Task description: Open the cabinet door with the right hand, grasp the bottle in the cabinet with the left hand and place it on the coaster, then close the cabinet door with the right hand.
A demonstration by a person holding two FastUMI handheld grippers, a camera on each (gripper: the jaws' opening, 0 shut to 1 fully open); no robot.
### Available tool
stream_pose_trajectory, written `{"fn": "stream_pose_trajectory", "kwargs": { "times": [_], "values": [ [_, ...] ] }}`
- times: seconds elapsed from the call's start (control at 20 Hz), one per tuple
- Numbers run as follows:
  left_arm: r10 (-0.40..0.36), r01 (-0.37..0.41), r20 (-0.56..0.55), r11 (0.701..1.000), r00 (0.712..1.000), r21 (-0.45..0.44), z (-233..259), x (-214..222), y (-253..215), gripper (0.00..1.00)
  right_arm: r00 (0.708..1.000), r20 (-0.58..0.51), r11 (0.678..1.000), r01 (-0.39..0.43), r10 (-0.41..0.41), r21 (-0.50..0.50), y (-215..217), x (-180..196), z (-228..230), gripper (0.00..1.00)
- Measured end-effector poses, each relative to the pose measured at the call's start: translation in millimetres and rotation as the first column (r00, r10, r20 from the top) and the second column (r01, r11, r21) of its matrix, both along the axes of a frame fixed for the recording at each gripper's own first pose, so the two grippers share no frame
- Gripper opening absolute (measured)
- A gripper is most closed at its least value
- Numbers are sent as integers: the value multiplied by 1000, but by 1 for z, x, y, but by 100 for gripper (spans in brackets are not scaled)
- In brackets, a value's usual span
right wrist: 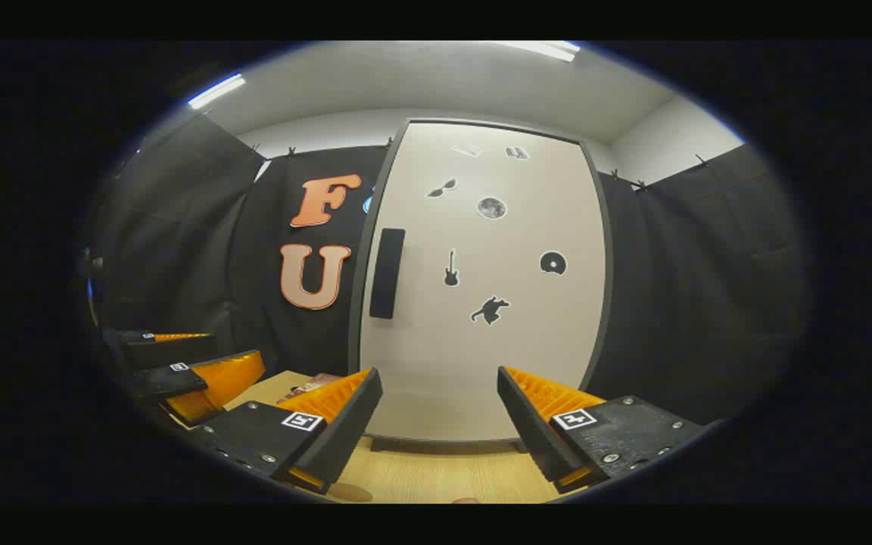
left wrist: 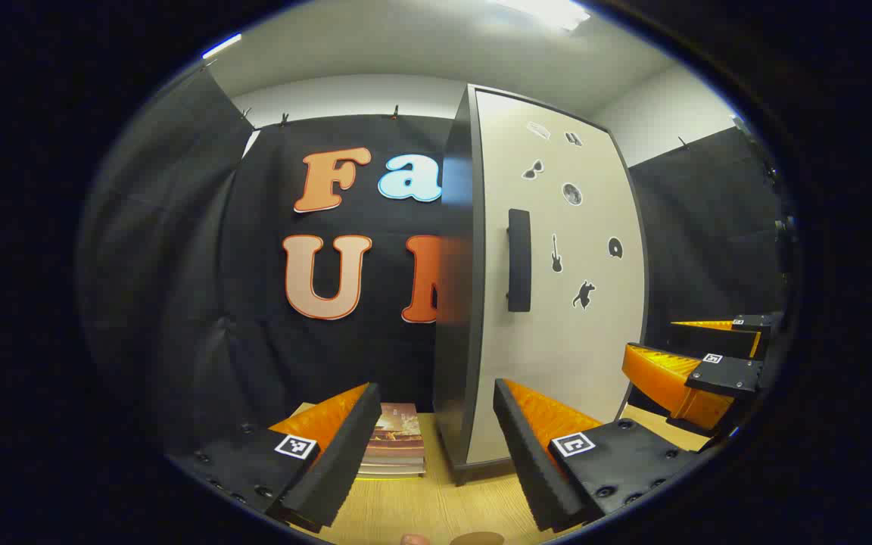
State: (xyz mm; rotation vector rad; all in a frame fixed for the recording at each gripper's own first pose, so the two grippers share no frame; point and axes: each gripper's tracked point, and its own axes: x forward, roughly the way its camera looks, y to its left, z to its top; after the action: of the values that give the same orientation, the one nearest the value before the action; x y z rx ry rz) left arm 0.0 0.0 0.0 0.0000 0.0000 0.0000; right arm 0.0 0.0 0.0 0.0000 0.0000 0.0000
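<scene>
my right gripper (right wrist: 436, 409) hangs wide before the shut cabinet door (right wrist: 481, 356); handle (right wrist: 387, 272) centre-left; left gripper (left wrist: 436, 424) wide, waiting.

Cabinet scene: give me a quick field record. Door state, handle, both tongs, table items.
cabinet door: shut, stickers on its face
handle: dark vertical bar at the door's left edge, untouched
right tongs: open, facing the door, apart from it
left tongs: open, holding nothing, aimed at the cabinet's left front corner
bottle: hidden behind the shut door
books: stacked on the wooden table, left of the cabinet
</scene>
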Motion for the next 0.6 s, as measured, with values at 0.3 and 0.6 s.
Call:
{"fn": "stream_pose_trajectory", "kwargs": {
  "times": [0.3,0.6],
  "values": [
    [-18,17,21,999,1000,30,11,7,14,97,1000,7,1000,22,-22,3,20,16,0,95],
    [-13,10,46,998,999,69,21,9,26,97,1000,-19,1000,3,-2,20,33,26,1,94]
  ]
}}
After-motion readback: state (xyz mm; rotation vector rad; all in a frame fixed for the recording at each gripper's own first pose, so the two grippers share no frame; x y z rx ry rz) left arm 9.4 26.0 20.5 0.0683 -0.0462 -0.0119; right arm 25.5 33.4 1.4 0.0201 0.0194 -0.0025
